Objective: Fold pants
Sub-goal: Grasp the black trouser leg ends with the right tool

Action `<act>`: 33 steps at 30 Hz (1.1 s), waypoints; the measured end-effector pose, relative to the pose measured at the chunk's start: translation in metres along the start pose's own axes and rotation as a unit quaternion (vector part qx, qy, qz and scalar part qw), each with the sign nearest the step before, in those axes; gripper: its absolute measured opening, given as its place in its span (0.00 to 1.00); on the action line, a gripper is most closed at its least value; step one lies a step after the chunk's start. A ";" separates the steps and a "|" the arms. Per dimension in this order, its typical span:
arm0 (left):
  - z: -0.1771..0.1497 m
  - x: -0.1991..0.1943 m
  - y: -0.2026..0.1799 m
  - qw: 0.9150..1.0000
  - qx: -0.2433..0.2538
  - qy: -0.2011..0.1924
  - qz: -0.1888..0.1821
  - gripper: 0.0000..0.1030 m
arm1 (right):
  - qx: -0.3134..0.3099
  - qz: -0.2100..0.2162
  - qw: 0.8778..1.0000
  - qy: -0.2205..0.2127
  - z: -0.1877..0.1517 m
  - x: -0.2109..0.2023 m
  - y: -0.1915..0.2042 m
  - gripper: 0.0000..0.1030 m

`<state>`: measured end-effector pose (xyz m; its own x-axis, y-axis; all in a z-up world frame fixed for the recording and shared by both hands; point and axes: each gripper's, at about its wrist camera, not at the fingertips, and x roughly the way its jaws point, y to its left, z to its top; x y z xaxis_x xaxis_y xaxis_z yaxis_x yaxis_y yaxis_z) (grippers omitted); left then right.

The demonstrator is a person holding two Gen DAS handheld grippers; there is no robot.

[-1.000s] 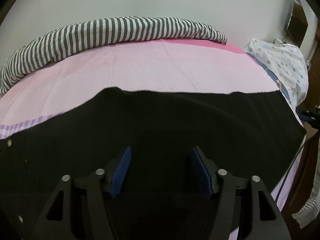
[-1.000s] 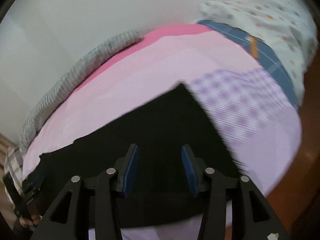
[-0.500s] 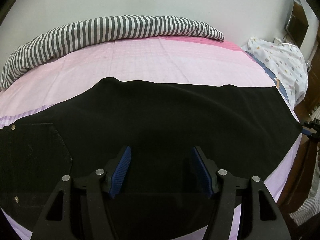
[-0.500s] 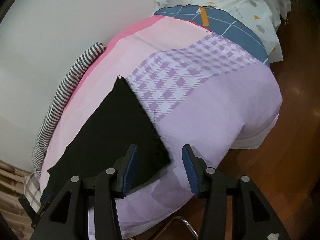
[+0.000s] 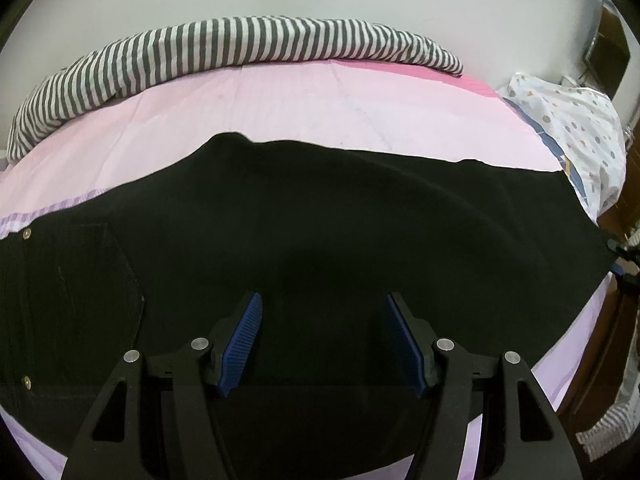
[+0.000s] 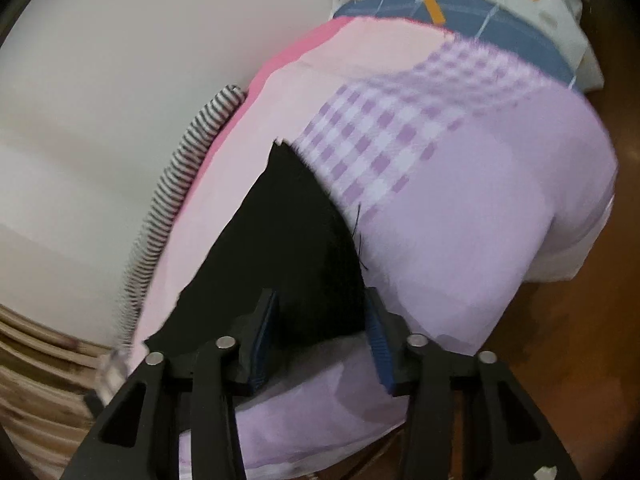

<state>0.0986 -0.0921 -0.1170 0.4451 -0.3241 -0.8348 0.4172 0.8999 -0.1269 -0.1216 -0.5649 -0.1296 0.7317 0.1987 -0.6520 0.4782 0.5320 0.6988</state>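
Note:
Black pants (image 5: 320, 220) lie spread across the pink bed sheet (image 5: 320, 108), with a riveted back pocket (image 5: 72, 280) at the left. My left gripper (image 5: 322, 340) hovers open just above the middle of the cloth, nothing between its blue pads. In the right wrist view the pants (image 6: 288, 232) end in a frayed hem near the bed's edge. My right gripper (image 6: 320, 308) straddles the near corner of that hem. Its jaws are closing with the cloth between them, and a gap still shows beside the pads.
A grey-and-white striped blanket (image 5: 240, 44) is bunched along the wall at the far side of the bed. Dotted white bedding (image 5: 576, 120) and a blue checked cloth (image 6: 480, 12) lie at the right end. The lilac sheet (image 6: 500, 208) drops off to a wooden floor (image 6: 560, 360).
The right gripper has swung from over the pants leg down to the hem corner at the bed's edge, and its jaws have narrowed. In the left view the pocket has come into sight.

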 end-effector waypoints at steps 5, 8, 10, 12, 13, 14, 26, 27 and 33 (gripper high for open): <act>-0.004 0.003 0.003 1.000 -0.001 0.003 0.004 0.62 | 0.046 0.039 0.998 -0.004 -0.002 0.007 -0.006 0.34; -0.005 0.003 0.001 1.000 0.004 0.001 0.008 0.62 | 0.070 0.047 0.996 -0.008 -0.002 0.013 -0.003 0.31; -0.006 0.004 0.000 1.000 0.008 -0.001 0.010 0.63 | 0.076 0.062 0.995 -0.006 -0.004 0.015 0.001 0.30; -0.007 0.004 -0.001 1.000 0.011 -0.004 0.010 0.64 | 0.079 0.054 0.995 -0.008 -0.006 0.015 0.004 0.30; -0.007 0.004 -0.002 1.000 0.013 -0.005 0.010 0.65 | 0.082 0.053 0.995 -0.010 -0.007 0.014 0.003 0.32; -0.008 0.004 -0.003 1.000 0.015 -0.006 0.011 0.65 | 0.087 0.051 0.995 -0.011 -0.008 0.013 0.002 0.32; -0.009 0.004 -0.002 1.000 0.020 -0.012 0.008 0.67 | 0.088 0.040 0.995 0.000 -0.025 0.010 0.005 0.34; -0.009 0.004 -0.002 1.000 0.021 -0.012 0.008 0.67 | 0.082 0.032 0.996 -0.005 -0.023 0.011 0.007 0.34; -0.010 0.004 -0.004 1.000 0.023 -0.015 0.009 0.67 | 0.074 0.012 0.997 -0.019 -0.004 0.019 0.015 0.26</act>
<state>0.0907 -0.0944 -0.1250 0.4763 -0.3169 -0.8202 0.4441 0.8918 -0.0867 -0.1025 -0.5495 -0.1327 0.7610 0.1769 -0.6242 0.5240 0.3998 0.7521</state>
